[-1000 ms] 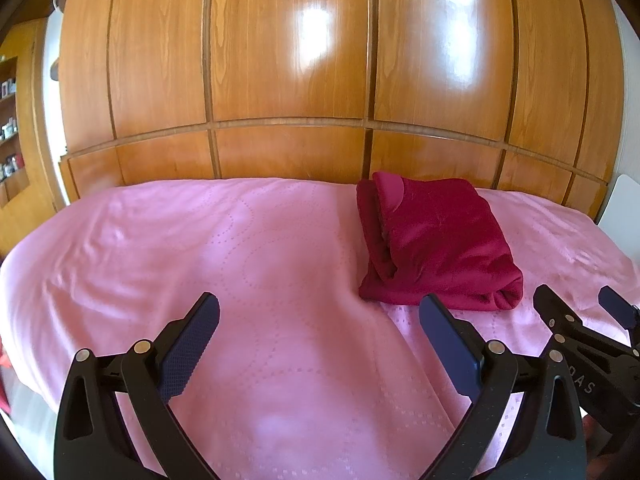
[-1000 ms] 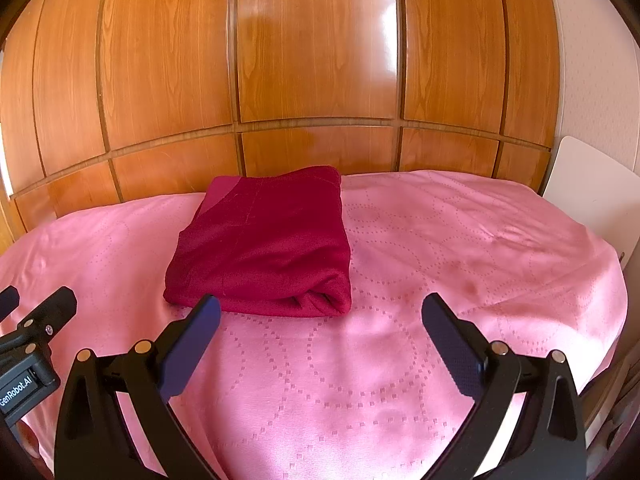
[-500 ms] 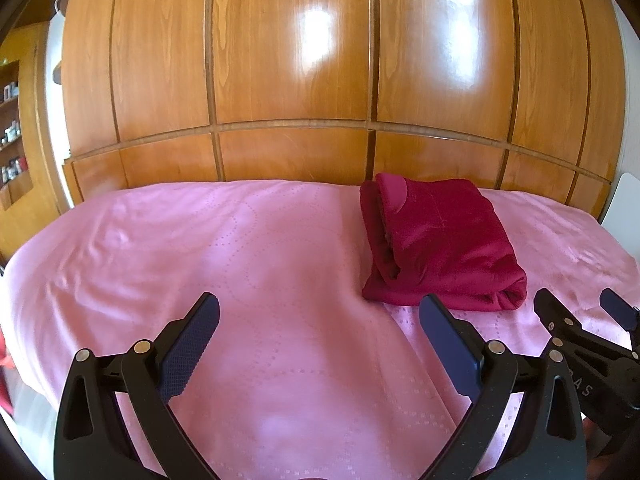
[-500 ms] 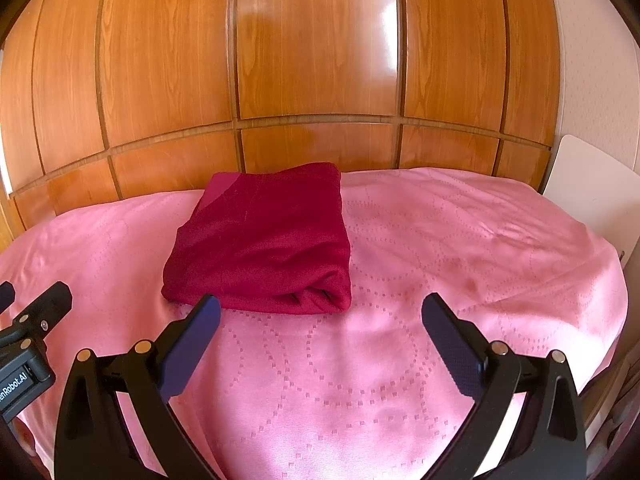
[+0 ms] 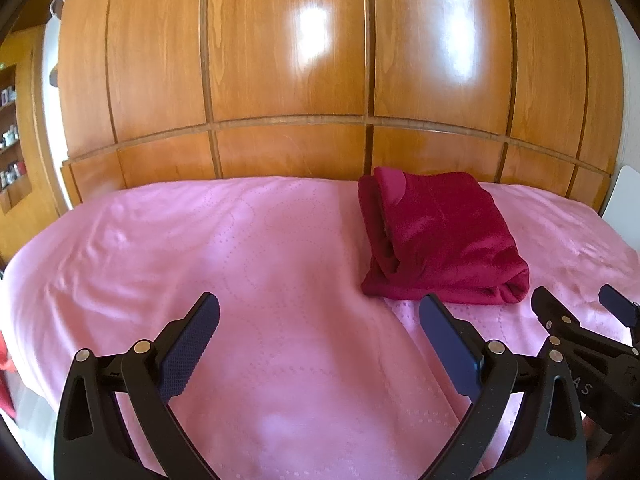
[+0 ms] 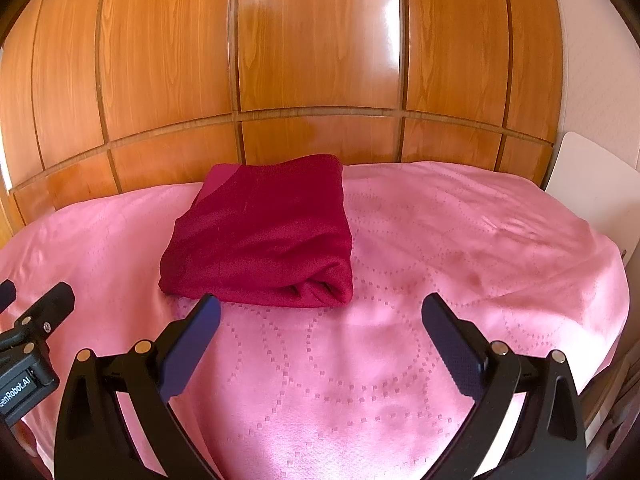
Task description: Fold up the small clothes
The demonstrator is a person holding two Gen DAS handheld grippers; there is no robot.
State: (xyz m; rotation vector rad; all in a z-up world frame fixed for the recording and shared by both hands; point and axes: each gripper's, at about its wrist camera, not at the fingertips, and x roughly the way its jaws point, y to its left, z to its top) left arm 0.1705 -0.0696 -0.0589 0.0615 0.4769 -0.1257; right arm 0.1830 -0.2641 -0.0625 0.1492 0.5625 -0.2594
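garment (image 6: pixel 260 236) folded, grippers (image 6: pixel 320 332) spread apart

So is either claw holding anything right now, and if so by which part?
Nothing is held. The left claw and right claw are both open over the pink bedspread, apart from the folded red garment.

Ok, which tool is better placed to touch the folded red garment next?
Right, probably. The garment lies just ahead of the open right tool, slightly left; for the open left tool it sits off to the right.
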